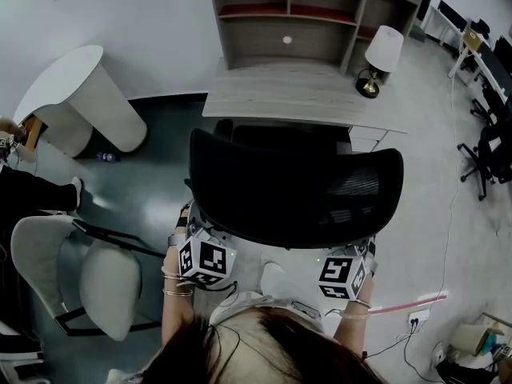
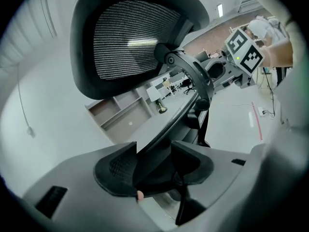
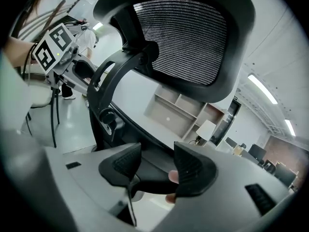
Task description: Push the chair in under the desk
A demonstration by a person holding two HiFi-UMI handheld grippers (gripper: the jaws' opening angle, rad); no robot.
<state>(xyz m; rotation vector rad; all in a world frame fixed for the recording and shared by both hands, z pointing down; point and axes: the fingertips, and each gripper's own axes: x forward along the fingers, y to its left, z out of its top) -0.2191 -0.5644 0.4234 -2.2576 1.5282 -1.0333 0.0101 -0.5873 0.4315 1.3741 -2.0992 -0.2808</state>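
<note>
A black office chair with a mesh back stands in front of the light wood desk, its seat partly under the desktop. My left gripper is at the lower left of the chair back and my right gripper at the lower right. In the left gripper view the left gripper is shut on a black bar of the chair frame, below the mesh back. In the right gripper view the right gripper is likewise shut on a black chair bar, with the mesh back above it.
On the desk stand a white-shaded lamp and a shelf unit. A white round table and a grey chair stand to the left, near a person's leg. Office chairs stand at the right. Cables lie at lower right.
</note>
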